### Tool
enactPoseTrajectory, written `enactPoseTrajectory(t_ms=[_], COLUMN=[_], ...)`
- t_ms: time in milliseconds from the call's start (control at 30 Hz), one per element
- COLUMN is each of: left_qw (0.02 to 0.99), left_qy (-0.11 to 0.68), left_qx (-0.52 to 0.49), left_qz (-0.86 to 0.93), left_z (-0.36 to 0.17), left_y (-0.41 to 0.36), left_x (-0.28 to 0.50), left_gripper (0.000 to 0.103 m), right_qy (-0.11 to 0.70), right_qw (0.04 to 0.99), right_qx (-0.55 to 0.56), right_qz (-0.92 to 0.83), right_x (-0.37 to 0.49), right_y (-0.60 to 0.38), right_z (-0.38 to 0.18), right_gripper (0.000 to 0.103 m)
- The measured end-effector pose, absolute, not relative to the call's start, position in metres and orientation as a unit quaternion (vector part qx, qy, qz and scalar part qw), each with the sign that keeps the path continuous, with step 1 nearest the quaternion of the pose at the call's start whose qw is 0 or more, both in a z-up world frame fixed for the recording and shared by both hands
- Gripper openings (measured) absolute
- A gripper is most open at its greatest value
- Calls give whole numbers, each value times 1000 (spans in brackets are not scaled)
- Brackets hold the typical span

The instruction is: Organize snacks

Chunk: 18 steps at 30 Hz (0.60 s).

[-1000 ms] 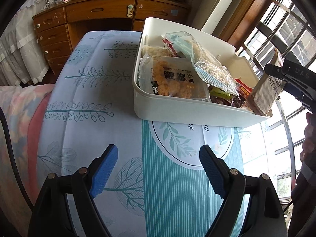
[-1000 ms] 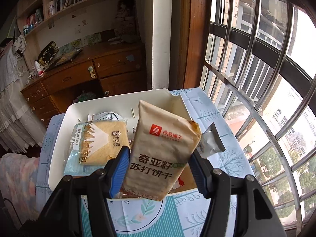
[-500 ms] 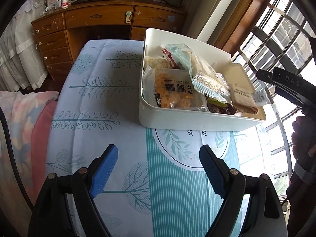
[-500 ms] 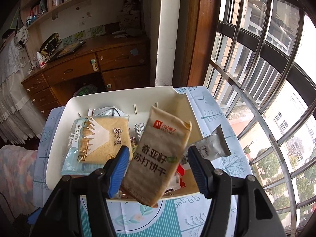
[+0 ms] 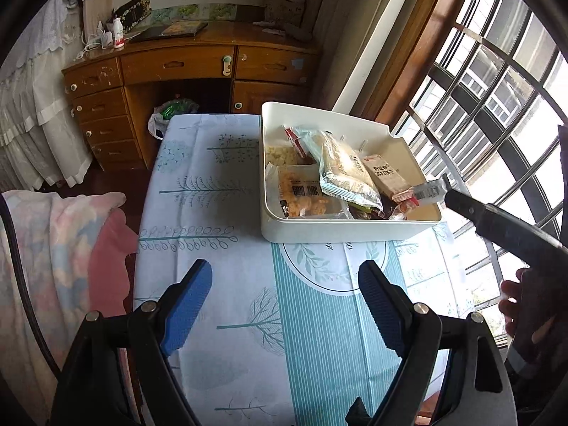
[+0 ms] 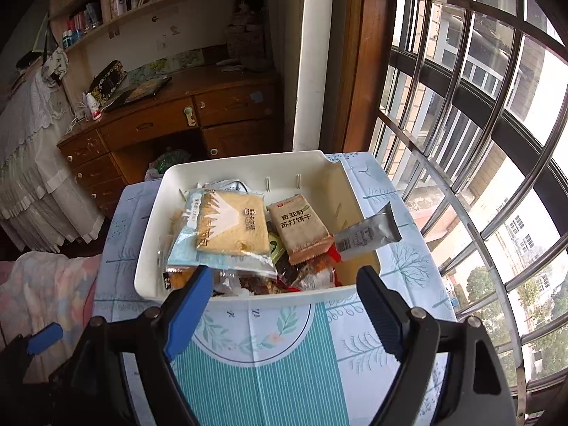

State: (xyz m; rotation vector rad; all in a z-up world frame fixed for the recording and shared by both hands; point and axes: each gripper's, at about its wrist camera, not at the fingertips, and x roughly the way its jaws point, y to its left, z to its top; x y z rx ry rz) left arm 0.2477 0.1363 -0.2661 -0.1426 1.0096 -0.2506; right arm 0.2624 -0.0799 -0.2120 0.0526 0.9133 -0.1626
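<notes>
A white bin (image 5: 340, 229) (image 6: 152, 227) full of snack packets stands on the patterned tablecloth (image 5: 220, 191). A brown cracker packet (image 6: 300, 227) (image 5: 385, 174) lies on top of the pile, beside a large pale-blue packet of biscuits (image 6: 227, 229) and a silver sachet (image 6: 367, 236). My right gripper (image 6: 284, 310) hangs above the bin's near wall; its jaws are opening and nothing is between them. My left gripper (image 5: 284, 296) stands open and empty over the cloth, short of the bin. The right gripper's black arm (image 5: 497, 223) and a hand show at the right of the left wrist view.
A wooden desk with drawers (image 5: 184, 71) stands behind the table. A barred window (image 6: 479, 124) runs along the right. A pink flowered blanket (image 5: 53, 241) lies to the left. The left half of the cloth is bare.
The right gripper let go of the brown cracker packet, which dropped onto the pile in the bin, and its jaws widened. Both grippers rose and drew back from the bin.
</notes>
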Motion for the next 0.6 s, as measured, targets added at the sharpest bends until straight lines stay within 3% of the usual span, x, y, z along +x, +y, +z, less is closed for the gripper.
enactPoseTrajectory(t_ms=[300, 433, 600], left_qw=[862, 863, 875], left_qy=[492, 489, 465], left_qx=[-52, -59, -61], left_qz=[-113, -110, -122], left_z=[-232, -218, -197], left_y=[101, 79, 52], left_x=[193, 161, 126], left_gripper=[84, 91, 100], right_qy=[477, 480, 504], right_qw=[879, 877, 862], right_qx=[-6, -10, 28], right_qz=[-12, 8, 39], right_x=[183, 138, 100], right_y=[-84, -91, -108], right_z=[-208, -202, -203], right_gripper=[86, 92, 92])
